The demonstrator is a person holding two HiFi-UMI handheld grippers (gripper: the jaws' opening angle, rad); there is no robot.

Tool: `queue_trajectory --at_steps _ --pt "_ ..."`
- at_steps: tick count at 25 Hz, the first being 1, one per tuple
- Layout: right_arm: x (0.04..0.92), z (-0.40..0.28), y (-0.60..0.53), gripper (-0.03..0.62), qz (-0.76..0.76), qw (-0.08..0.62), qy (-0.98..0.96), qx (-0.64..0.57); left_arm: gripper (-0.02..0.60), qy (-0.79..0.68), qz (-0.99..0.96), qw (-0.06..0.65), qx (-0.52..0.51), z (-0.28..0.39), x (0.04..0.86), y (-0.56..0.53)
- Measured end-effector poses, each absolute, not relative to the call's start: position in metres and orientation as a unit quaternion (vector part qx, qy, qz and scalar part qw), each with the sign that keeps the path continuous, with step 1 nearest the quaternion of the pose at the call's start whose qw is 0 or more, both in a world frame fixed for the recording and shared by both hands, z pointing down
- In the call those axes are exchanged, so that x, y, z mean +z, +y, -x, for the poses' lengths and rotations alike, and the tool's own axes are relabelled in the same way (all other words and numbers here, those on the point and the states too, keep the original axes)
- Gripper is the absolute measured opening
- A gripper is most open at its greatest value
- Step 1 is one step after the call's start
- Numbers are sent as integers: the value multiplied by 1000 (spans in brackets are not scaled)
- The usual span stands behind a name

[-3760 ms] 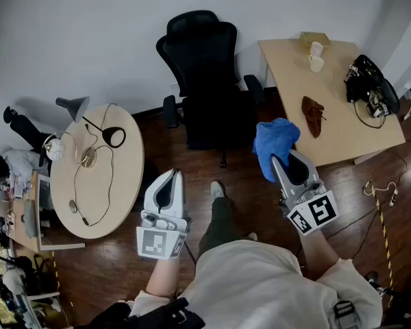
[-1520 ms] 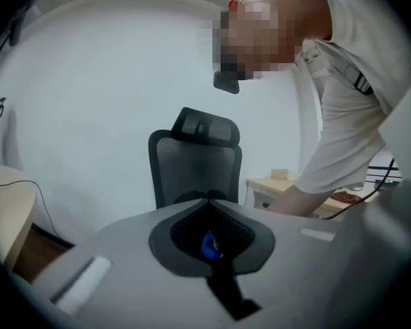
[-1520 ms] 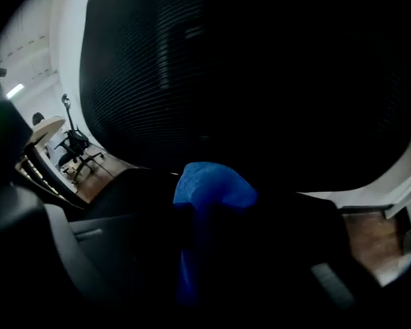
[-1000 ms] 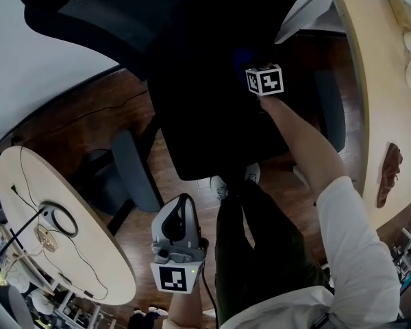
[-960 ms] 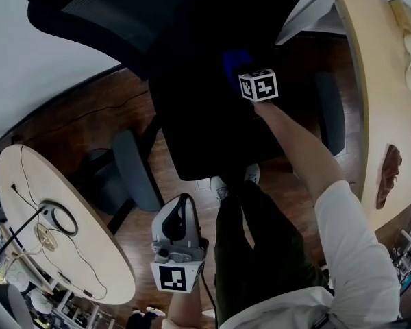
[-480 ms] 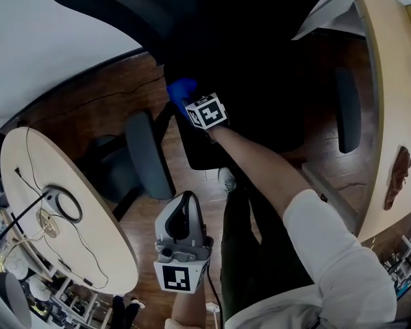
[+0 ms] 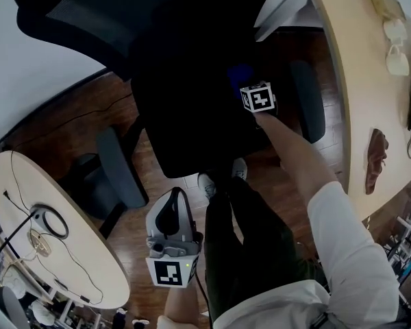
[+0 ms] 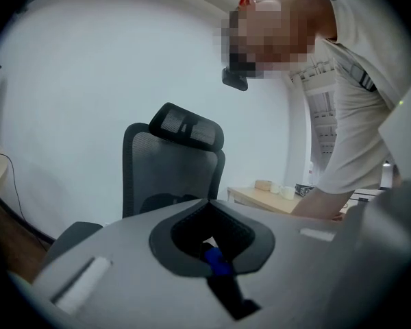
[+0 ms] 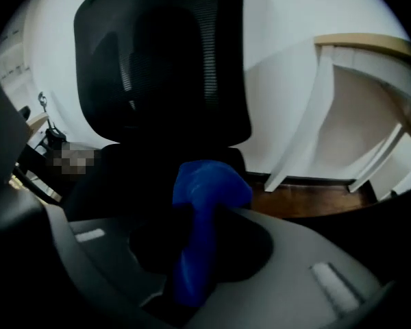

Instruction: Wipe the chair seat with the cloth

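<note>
The black office chair has its seat (image 7: pixel 185 122) in the middle of the head view, with the backrest (image 9: pixel 164 60) beyond it. My right gripper (image 7: pixel 244 82) reaches over the right part of the seat, shut on a blue cloth (image 7: pixel 239 74). That cloth (image 9: pixel 209 184) bunches out between the jaws of the right gripper (image 9: pixel 204 208) and lies down on the dark seat. My left gripper (image 7: pixel 170 196) hangs low over the wood floor in front of the chair, shut with nothing in it. The left gripper (image 8: pixel 205 203) faces the chair (image 8: pixel 171 170) from a distance.
A round table (image 7: pixel 27 252) with cables and a headset stands at the left. A long wooden desk (image 7: pixel 349 81) with cups (image 7: pixel 396 46) runs down the right, close to the chair's right armrest (image 7: pixel 308 101). The left armrest (image 7: pixel 120 170) and the person's shoe (image 7: pixel 207 182) are near the seat's front.
The right gripper has carried the blue cloth from the seat's left front edge across to the right side of the seat. The left gripper has stayed low and shut.
</note>
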State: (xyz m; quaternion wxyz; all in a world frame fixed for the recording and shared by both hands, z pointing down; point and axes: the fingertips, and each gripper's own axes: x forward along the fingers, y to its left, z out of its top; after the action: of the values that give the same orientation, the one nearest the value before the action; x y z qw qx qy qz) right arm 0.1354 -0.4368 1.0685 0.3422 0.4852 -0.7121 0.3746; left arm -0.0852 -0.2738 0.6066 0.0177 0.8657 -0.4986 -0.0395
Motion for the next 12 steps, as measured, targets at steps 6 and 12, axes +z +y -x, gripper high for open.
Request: queue_trajectory --at_steps 6,12 --pt "1057 -152 -437 89 -500 320 -711 376 3 -483 -875 16 -36 63 611 -269" --pt "980 55 -389 90 -366 222 -816 389 3 -493 -869 17 -32 77 606 -253"
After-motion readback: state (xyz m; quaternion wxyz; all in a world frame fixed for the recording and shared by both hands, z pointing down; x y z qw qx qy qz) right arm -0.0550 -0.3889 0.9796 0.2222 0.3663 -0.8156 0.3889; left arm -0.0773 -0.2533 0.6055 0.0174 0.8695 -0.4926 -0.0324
